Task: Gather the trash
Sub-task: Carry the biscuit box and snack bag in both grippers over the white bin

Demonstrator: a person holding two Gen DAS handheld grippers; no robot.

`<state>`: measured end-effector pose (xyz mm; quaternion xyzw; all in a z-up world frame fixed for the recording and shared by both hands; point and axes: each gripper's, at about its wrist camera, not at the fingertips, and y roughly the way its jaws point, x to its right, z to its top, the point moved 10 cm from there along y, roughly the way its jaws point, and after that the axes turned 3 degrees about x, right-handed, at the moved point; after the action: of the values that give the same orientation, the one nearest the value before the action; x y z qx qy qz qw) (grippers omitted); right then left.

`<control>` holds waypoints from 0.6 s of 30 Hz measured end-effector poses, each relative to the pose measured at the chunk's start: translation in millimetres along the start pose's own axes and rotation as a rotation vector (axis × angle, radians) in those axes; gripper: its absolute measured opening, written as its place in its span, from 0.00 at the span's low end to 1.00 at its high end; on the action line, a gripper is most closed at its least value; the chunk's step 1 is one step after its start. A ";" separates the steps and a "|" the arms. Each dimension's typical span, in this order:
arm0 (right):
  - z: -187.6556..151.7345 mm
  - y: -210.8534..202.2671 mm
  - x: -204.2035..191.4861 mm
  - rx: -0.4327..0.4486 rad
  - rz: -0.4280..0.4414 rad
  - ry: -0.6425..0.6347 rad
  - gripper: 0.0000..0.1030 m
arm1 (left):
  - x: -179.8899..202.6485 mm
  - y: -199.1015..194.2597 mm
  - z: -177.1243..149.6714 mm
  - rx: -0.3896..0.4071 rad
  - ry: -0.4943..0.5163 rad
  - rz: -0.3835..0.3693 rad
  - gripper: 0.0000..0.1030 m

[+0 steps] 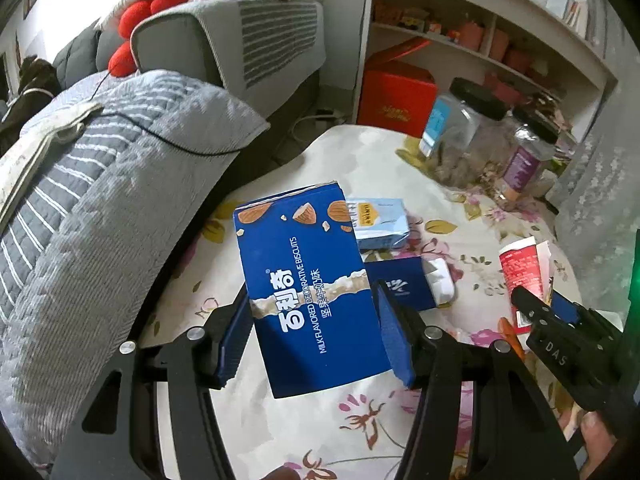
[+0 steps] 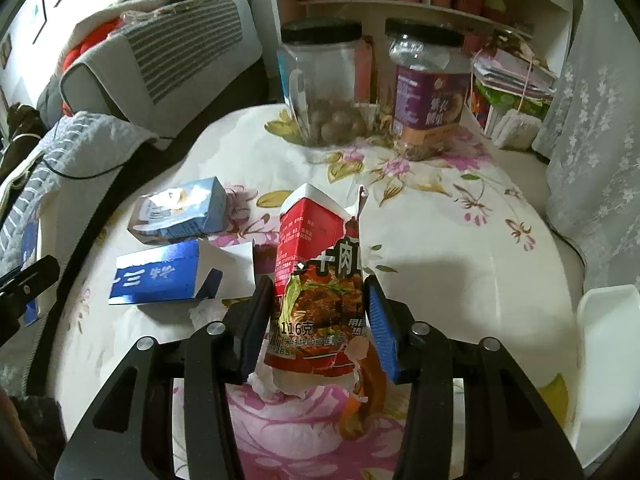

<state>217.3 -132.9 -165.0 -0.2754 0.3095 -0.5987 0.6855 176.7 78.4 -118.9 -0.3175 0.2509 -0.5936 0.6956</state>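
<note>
two grippers: left gripper (image 1: 316,320) clamps biscuit box (image 1: 308,280), right gripper (image 2: 318,328) pinches torn red carton (image 2: 320,280); perhaps two jars (image 2: 320,80).

Both wrist views look steeply down, close over the table (image 1: 360,160); both share the jars (image 2: 320,80) at its far end

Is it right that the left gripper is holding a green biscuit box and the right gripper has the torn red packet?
Not quite. The biscuit box in the left gripper is blue, not green, as the left wrist view shows. The rest holds: the right gripper does have the torn red packet.
</note>
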 end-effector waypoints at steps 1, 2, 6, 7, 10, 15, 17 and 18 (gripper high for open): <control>0.8 -4.0 1.0 0.005 0.002 0.001 0.43 | 1.8 -2.7 0.8 0.006 0.003 -0.001 0.56; 1.6 -8.0 2.3 0.012 0.001 0.002 0.43 | 4.5 -6.3 1.7 0.014 0.007 -0.003 0.56; 1.5 -21.4 7.3 0.031 0.000 0.007 0.43 | 14.3 -14.8 2.6 0.029 0.017 -0.014 0.56; 1.2 -25.6 9.8 0.036 -0.002 0.009 0.43 | 16.0 -15.9 2.4 0.033 0.019 -0.016 0.56; 0.5 -36.0 16.7 0.050 -0.011 0.010 0.43 | 23.2 -20.0 1.4 0.044 0.030 -0.018 0.56; 1.1 -51.7 32.3 0.073 -0.027 0.021 0.43 | 34.1 -23.1 -4.4 0.051 0.048 -0.022 0.56; 1.5 -58.3 40.2 0.084 -0.033 0.033 0.43 | 39.1 -24.2 -6.7 0.051 0.053 -0.025 0.56; 1.5 -61.2 43.1 0.088 -0.035 0.038 0.44 | 41.6 -25.3 -7.5 0.053 0.056 -0.028 0.56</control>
<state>182.5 -183.7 -122.3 -0.2388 0.2910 -0.6286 0.6806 161.4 33.9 -104.1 -0.2856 0.2500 -0.6183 0.6882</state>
